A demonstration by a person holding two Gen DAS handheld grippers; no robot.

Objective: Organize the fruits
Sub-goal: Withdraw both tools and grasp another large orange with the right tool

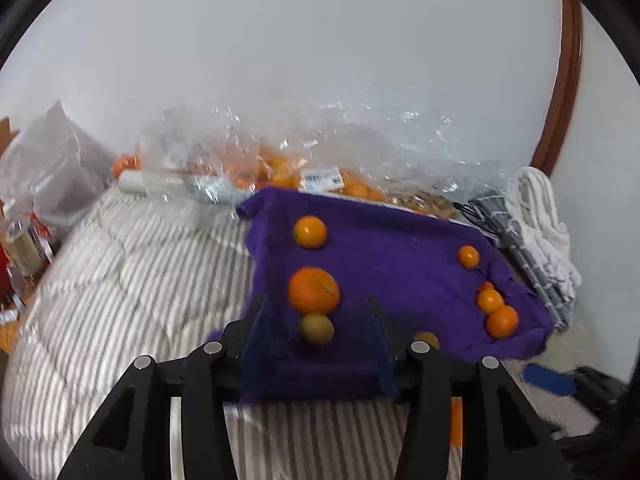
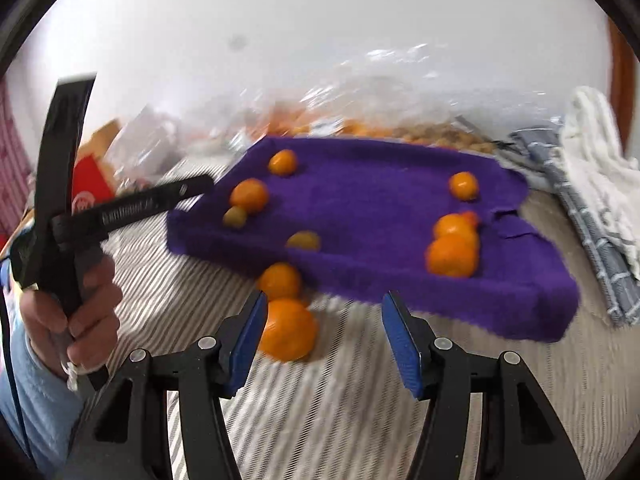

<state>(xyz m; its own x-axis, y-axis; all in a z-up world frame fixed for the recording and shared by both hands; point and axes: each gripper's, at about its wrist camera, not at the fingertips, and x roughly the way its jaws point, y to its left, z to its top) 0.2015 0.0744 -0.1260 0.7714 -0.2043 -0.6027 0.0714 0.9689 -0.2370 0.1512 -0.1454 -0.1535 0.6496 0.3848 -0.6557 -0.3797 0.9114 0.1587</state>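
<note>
Here the left gripper (image 1: 316,326) stands with its two blue-padded fingers spread wide and grips nothing. Between them, on the purple cloth (image 1: 400,264), lies a small greenish fruit (image 1: 317,329), and touching it at 12 o'clock sits a large orange (image 1: 314,290). A smaller orange (image 1: 310,232) lies farther off along the same line. At 3 o'clock, near the cloth's right edge, a cluster of oranges (image 1: 496,312) rests together, with a single small orange (image 1: 468,256) beyond them at about 1 o'clock.

The right gripper (image 2: 324,340) is likewise spread wide and holds nothing. It hovers over the striped bedcover (image 2: 320,420), just in front of the cloth's near edge. A big orange (image 2: 290,330) lies on the bedcover beside its left finger, at about 10 o'clock from the gap, and a second orange (image 2: 279,280) touches it just beyond, against the cloth's edge. In the same view, the person's left hand (image 2: 76,320) grips the other tool's handle at 9 o'clock.

Behind the cloth, at 12 o'clock, a clear plastic bag (image 1: 320,152) holds many more oranges.
</note>
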